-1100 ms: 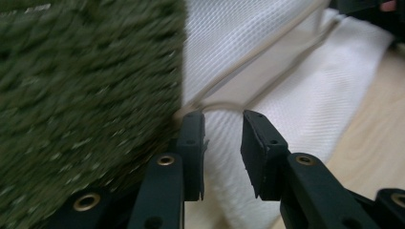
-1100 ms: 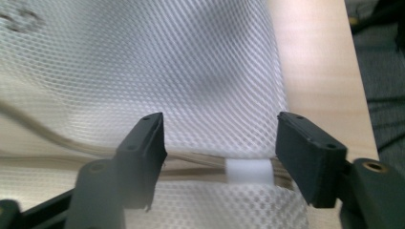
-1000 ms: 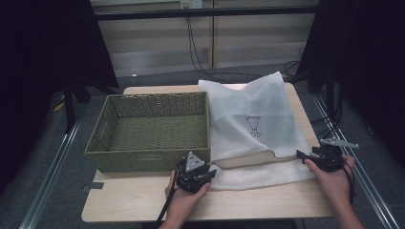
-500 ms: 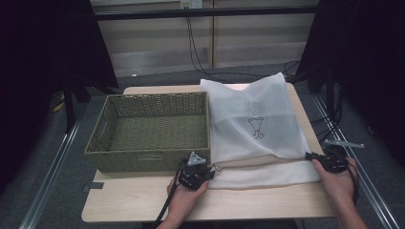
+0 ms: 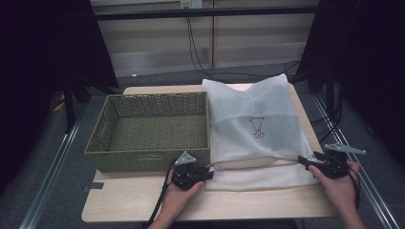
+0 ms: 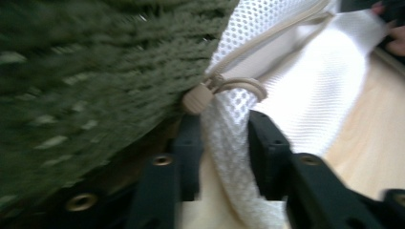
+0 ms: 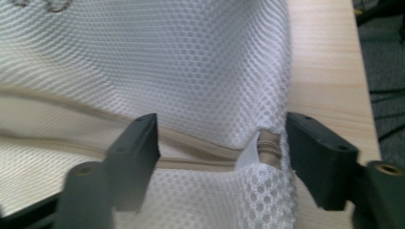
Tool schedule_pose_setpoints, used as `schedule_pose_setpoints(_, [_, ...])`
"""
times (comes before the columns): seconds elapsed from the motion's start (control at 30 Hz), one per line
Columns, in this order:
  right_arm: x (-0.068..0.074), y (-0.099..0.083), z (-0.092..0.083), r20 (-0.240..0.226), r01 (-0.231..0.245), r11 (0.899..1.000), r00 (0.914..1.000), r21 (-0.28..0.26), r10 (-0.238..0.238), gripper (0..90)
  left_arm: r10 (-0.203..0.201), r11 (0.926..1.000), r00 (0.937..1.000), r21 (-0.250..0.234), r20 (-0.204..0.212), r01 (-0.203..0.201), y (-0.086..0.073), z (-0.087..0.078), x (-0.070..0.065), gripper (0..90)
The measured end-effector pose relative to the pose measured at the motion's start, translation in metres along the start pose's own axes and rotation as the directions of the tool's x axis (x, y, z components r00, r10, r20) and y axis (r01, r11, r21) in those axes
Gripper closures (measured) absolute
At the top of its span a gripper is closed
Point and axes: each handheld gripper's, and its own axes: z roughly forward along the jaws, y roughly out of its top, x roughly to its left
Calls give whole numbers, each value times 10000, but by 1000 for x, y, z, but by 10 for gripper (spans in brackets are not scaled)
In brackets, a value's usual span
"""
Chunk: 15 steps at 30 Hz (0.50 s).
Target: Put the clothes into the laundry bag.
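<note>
Both grippers, left (image 6: 222, 148) and right (image 7: 219, 143), had just reopened astride the mesh laundry bag (image 5: 255, 129) (gripping nothing); reclosing might snag the drawstring toggle (image 6: 197, 99).

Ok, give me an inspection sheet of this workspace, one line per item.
Surface: light wooden table, bare along the near edge.
Job's things: white mesh bag lying flat on the right half, its near edge with the beige drawstring and toggle facing the person.
Clutter: empty green woven basket on the left half, beside the bag.
Grippers: left gripper has just been opening, bag's corner fabric between its jaws; right gripper has just been opening, jaws wide over the bag's other near corner, pads not pressing.
Cables: black cables hang behind the table; one trails from each gripper.
Surroundings: grey floor, dark curtains at both sides.
</note>
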Motion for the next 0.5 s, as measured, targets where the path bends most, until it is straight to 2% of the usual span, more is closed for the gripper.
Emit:
schedule_pose_setpoints(0.03, [4, 0, -1, -21, 186, 9998, 9998, -52, -186, 245, 228, 9997, 9997, -58, -93, -228, 0, -2, 0, 606])
schedule_pose_setpoints(0.1, [10, -1, -4, -93, 478, 9987, 9988, -168, -479, 209, 301, 9991, 9995, -286, -131, -304, -2, -4, -1, 542])
schedule_pose_setpoints(0.17, [13, -4, -6, -140, 459, 9983, 9988, -361, -464, 151, 420, 9984, 9990, -360, -183, -426, -4, -8, 1, 467])
schedule_pose_setpoints(0.2, [13, -4, -6, -140, 459, 9983, 9988, -361, -464, 151, 434, 9982, 9990, -412, -134, -439, -4, -10, 2, 467])
schedule_pose_setpoints(0.23, [13, -3, -8, 85, 531, 9974, 9986, -489, -528, 125, 505, 9977, 9986, -455, -124, -510, -5, -11, 2, 444])
schedule_pose_setpoints(0.27, [14, -1, -12, 423, 491, 9963, 9980, -704, -462, 119, 702, 9966, 9973, -419, -203, -710, -7, -14, 2, 411])
schedule_pose_setpoints(0.3, [10, 4, -23, 367, 65, 9906, 9993, -1368, -15, 103, 930, 9942, 9955, -529, -179, -938, -9, -17, 1, 348])
schedule_pose_setpoints(0.33, [10, 4, -23, 367, 65, 9906, 9993, -1368, -15, 103, 930, 9942, 9955, -529, -179, -938, -9, -17, 1, 335])
schedule_pose_setpoints(0.4, [10, 5, -27, 144, 2, 9877, 9999, -1562, 20, 84, 1148, 9915, 9932, -586, -213, -1159, -12, -23, 2, 309])
schedule_pose_setpoints(0.5, [20, 0, -20, -612, 323, 9916, 9973, -1253, -402, 38, 1168, 9906, 9931, -711, -112, -1173, -14, -30, 7, 254])
